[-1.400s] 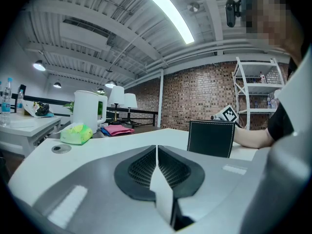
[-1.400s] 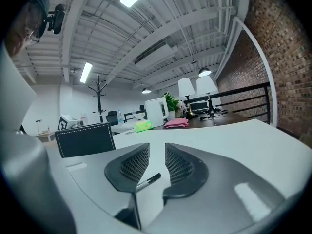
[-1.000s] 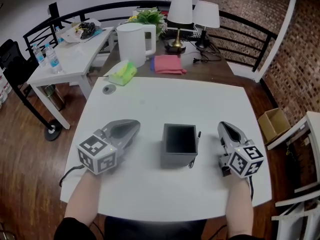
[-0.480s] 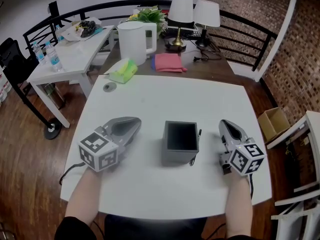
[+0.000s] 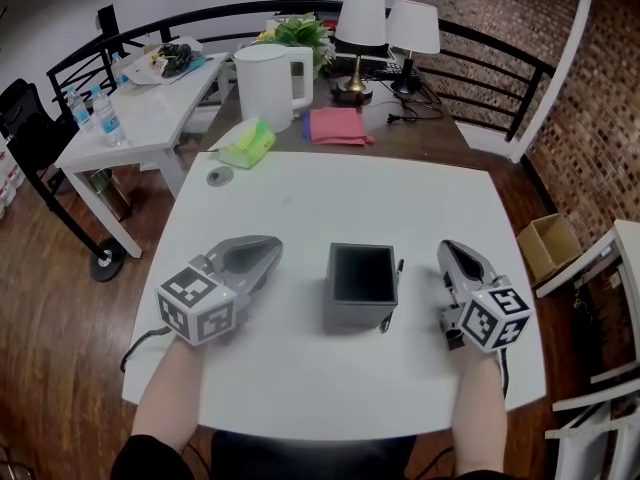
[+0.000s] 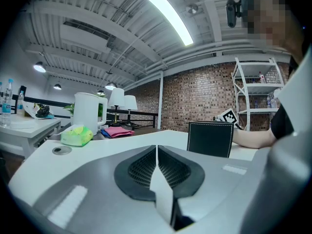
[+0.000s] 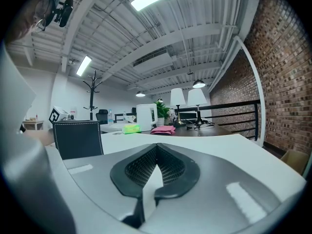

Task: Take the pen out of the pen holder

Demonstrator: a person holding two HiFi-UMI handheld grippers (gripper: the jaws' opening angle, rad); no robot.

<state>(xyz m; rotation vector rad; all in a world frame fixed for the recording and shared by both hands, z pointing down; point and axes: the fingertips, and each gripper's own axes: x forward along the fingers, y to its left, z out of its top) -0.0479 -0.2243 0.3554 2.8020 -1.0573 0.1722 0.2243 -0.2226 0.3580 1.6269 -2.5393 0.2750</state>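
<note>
The holder's [image 5: 361, 290] inside is seen only as darkness. A thin pen [image 5: 384, 321], partly hidden, is laid on the worktop [image 5: 330, 198] just left of the right gripper [image 5: 451, 252]. That gripper and the left gripper [image 5: 268, 249] are pressed together, empty.

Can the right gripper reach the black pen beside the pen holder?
Probably yes: the pen lies beside the pen holder, facing the right gripper, with nothing between them. The shut jaws must open first.
</note>
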